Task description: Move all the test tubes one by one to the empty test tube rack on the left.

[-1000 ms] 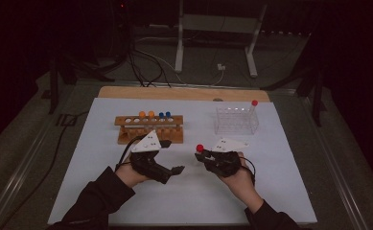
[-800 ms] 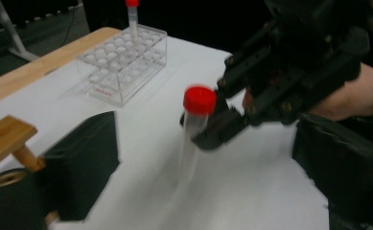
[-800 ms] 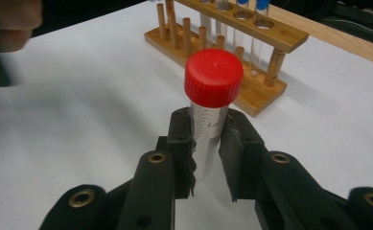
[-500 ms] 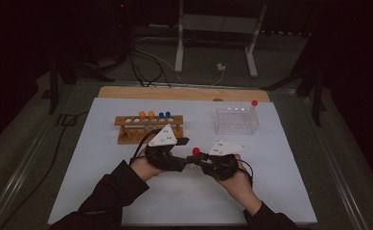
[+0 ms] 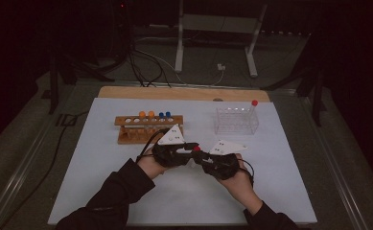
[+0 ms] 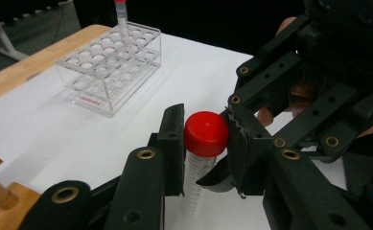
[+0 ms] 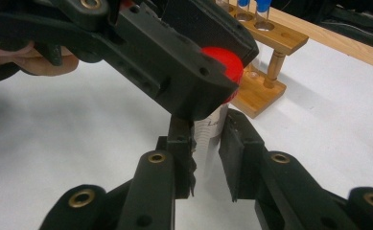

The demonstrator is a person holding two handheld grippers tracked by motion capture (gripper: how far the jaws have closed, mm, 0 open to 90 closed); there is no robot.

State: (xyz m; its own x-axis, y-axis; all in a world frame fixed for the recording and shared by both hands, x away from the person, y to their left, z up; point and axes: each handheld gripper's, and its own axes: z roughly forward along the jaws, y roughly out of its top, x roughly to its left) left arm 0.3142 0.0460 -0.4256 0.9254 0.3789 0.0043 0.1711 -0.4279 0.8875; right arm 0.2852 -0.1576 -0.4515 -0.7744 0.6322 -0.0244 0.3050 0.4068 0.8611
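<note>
The red-capped tube [image 6: 204, 158] stands upright in the air above the white table [image 5: 102, 191], caught between the two pairs of tongs where they meet in front of the person. The right tongs [image 7: 208, 143] are closed on its clear, graduated body from below, one jaw pressed against each side. The left tongs [image 6: 205, 136] have just been closing, and their jaws now sit on either side of the red cap [image 6: 206, 133], touching it so that the cap is pinched between them. In the high view the two tongs face each other tip to tip, the cap a small red dot between them. Behind them stands a wooden rack [image 5: 148, 129] with orange- and blue-capped tubes, and farther right a clear plastic rack [image 5: 237, 120] holds one red-capped tube at its far corner.
</note>
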